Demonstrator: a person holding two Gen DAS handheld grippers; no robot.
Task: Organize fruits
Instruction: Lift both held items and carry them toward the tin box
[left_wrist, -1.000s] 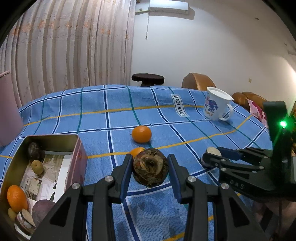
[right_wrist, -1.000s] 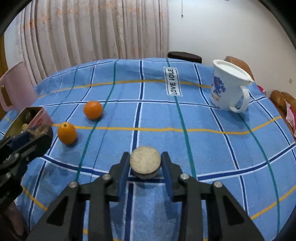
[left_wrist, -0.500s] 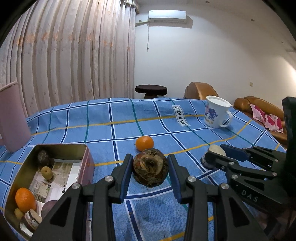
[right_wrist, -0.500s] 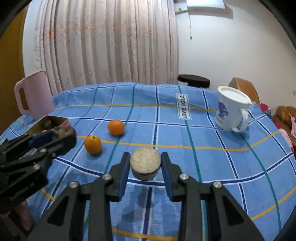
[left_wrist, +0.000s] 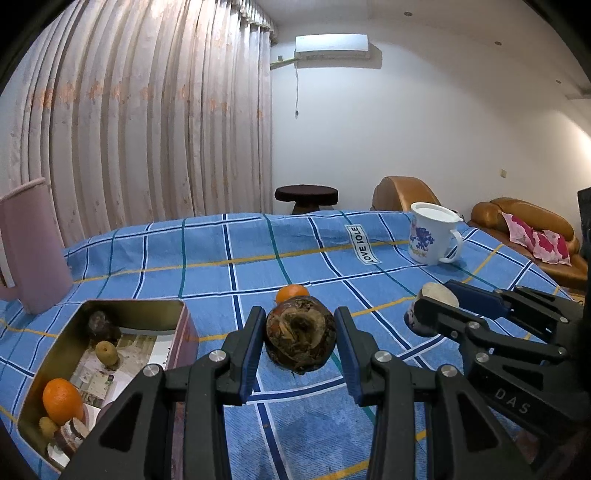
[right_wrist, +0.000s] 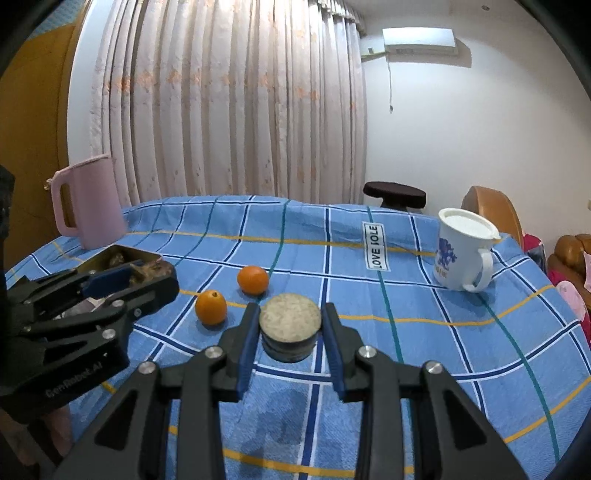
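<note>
My left gripper (left_wrist: 300, 341) is shut on a dark brown round fruit (left_wrist: 300, 338) and holds it above the blue checked cloth, right of the open metal tin (left_wrist: 177, 314). The tin holds an orange (left_wrist: 61, 400) and several small fruits. My right gripper (right_wrist: 290, 338) is shut on a cut fruit half with a pale flat top (right_wrist: 290, 328), also held above the cloth. It also shows in the left wrist view (left_wrist: 432, 310). Two oranges (right_wrist: 253, 279) (right_wrist: 211, 307) lie on the cloth between the grippers. One orange (left_wrist: 291, 292) shows behind the brown fruit.
A pink jug (right_wrist: 90, 201) stands at the far left behind the tin. A white mug with a blue print (right_wrist: 461, 254) stands at the far right. A "LOVE" label (right_wrist: 376, 247) lies on the cloth. Sofas and a dark stool stand beyond the table.
Both grippers have risen with their fruit, so the table looks lower and farther. The left gripper has moved nearer the tin. Both grips are unchanged.
</note>
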